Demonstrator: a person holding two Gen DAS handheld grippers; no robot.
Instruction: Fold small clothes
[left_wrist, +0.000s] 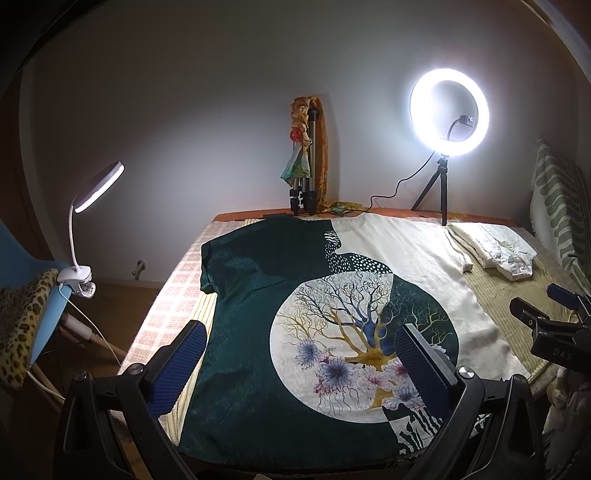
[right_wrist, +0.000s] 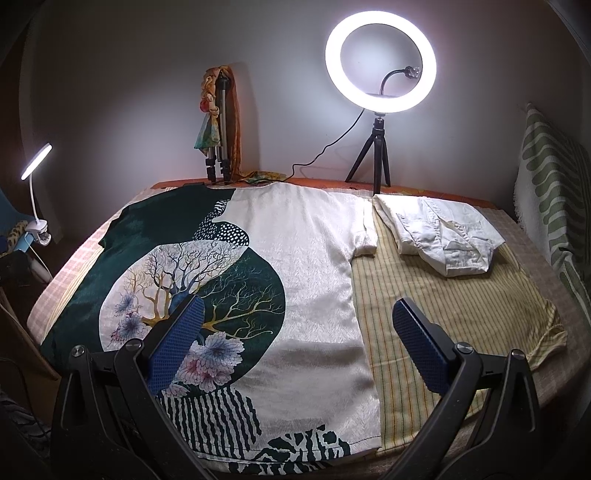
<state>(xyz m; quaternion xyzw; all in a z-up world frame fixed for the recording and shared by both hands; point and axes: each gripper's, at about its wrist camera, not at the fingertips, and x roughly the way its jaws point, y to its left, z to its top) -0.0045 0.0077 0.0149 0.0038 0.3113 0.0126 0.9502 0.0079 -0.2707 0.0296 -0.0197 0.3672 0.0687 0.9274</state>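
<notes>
Here, both pairs of tongs hover above the near hem of a shirt, and both stand wide apart, holding nothing. The left tongs (left_wrist: 299, 350) frame the dark green half of the printed T-shirt (left_wrist: 258, 295), while the right tongs (right_wrist: 299, 332) straddle its cream half and the striped cloth (right_wrist: 443, 295) that lies under and beside it. The T-shirt lies flat and face up across the counter (left_wrist: 173, 295), collar toward the far wall, short sleeves spread to either side, with a large round tree-and-flower print in the middle. It looks like thin, light, limp fabric with a slight sheen, so it will likely sag and slide rather than hold a crease; pinching a single layer right at a hem corner or sleeve edge seems the surest hold, since the flat middle offers nothing to bite. Beyond the right sleeve rests a folded white garment (right_wrist: 439, 236). Farther back stand a glowing ring light (right_wrist: 380, 62) on a small tripod and a folded tripod (right_wrist: 218, 129) draped with a scarf; a clip lamp (left_wrist: 96, 188) shines at far left.
</notes>
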